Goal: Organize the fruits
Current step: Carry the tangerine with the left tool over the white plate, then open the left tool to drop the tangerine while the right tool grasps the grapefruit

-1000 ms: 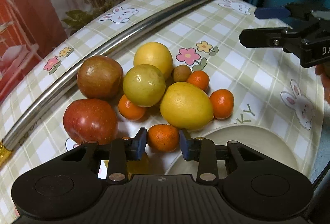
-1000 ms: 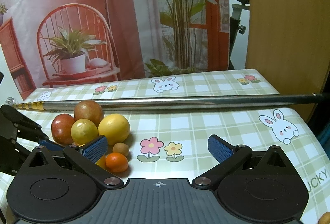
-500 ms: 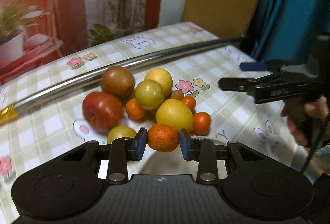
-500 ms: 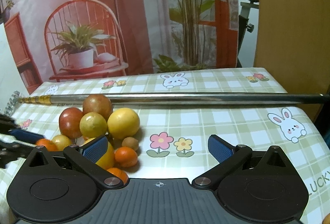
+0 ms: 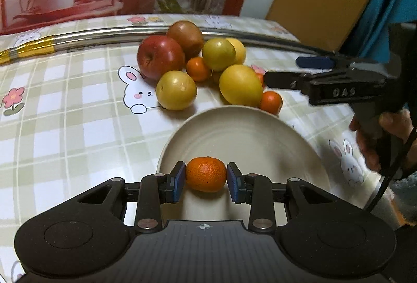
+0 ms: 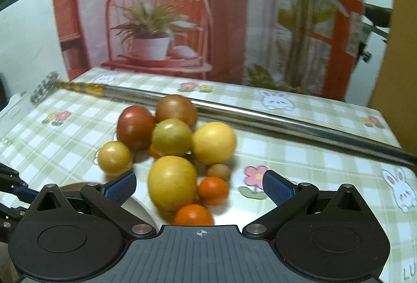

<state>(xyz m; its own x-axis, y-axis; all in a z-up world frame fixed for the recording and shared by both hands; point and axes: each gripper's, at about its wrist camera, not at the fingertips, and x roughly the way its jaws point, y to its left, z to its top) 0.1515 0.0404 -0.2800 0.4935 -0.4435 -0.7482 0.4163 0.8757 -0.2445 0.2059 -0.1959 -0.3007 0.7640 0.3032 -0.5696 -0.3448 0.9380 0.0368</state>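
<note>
My left gripper [image 5: 206, 178] is shut on a small mandarin [image 5: 206, 173], held just over the near part of a cream plate [image 5: 260, 131]. Behind the plate lies the fruit pile: a red apple [image 5: 160, 57], a brownish apple [image 5: 185, 35], a yellow-green fruit [image 5: 176, 90], a big lemon [image 5: 240, 85] and loose mandarins [image 5: 271, 102]. My right gripper [image 6: 199, 188] is open, hovering above the pile's near side, with the big lemon [image 6: 172, 182] and two mandarins [image 6: 212, 190] between its spread fingers. The right gripper [image 5: 307, 72] also shows in the left wrist view, beside the pile.
A long steel pole [image 5: 86, 35] with a gold-taped end lies across the table behind the fruit. The checked tablecloth [image 5: 65, 126] with rabbits and flowers covers the table. A person's hand [image 5: 385, 137] holds the right gripper's handle. A printed backdrop [image 6: 156, 22] stands behind.
My left gripper carried the mandarin back from the pile to over the plate. My right gripper swung left, and the fruit pile now sits between its open fingers.
</note>
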